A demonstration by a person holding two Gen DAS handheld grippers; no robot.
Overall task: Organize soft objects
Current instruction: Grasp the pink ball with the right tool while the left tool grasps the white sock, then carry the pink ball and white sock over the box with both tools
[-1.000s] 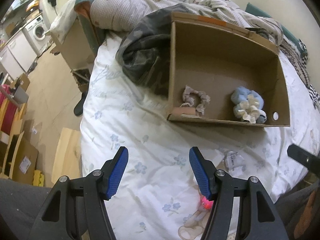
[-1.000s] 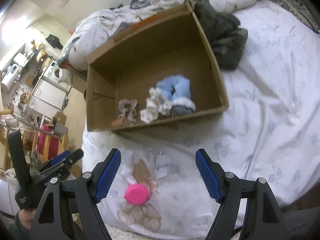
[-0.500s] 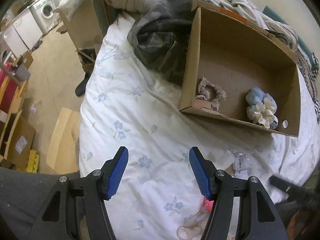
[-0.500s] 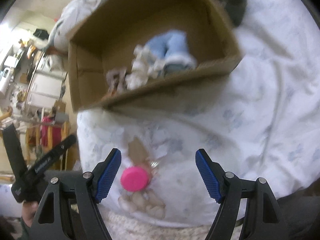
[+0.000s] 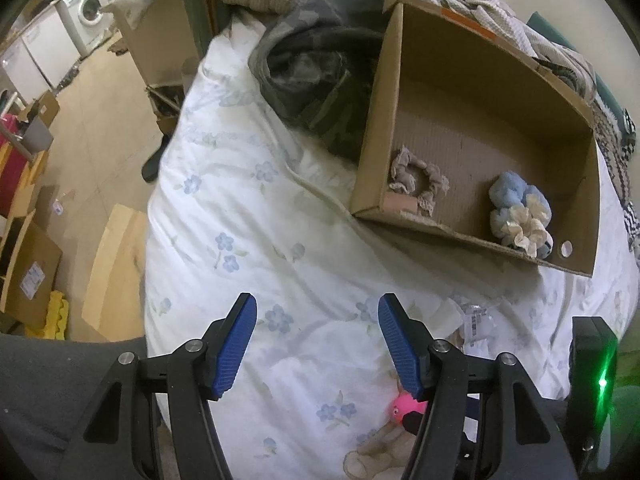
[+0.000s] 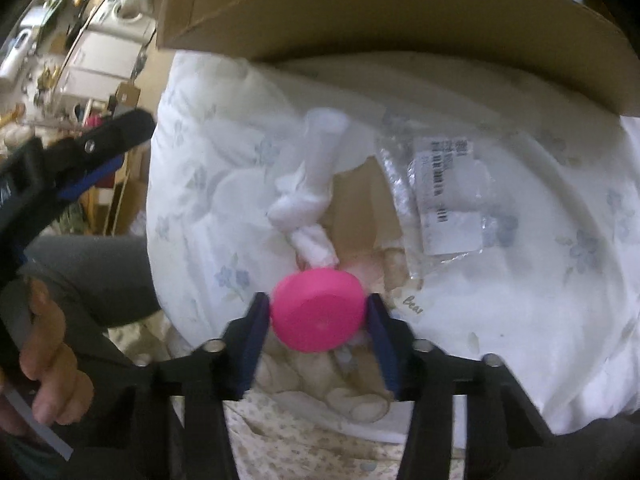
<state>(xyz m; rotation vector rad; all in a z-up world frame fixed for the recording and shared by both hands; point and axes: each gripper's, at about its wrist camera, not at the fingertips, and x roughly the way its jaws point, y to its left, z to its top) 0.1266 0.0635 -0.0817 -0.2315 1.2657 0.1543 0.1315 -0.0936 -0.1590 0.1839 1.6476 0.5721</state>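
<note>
Left wrist view: left tongs (image 5: 316, 334) spread wide, empty, above the bed (image 5: 248, 216) near its foot edge, likely waiting; cardboard box (image 5: 576, 128) toward the bed's middle already holds a beige scrunchie (image 5: 418, 180) and blue-cream scrunchies (image 5: 520, 216).

Right wrist view: right tongs (image 6: 316, 318) clamped on the pink toy (image 6: 318, 310), presumably bound for the box; its white knotted tail (image 6: 308, 200) is blurred; what it is stays unclear.

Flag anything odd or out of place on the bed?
One item: a crinkled clear plastic bag with a printed label lies loose on the white floral duvet, outside the brown cardboard box. It looks like empty packaging, not a soft item. The right tongs grip a pink round object.
</note>
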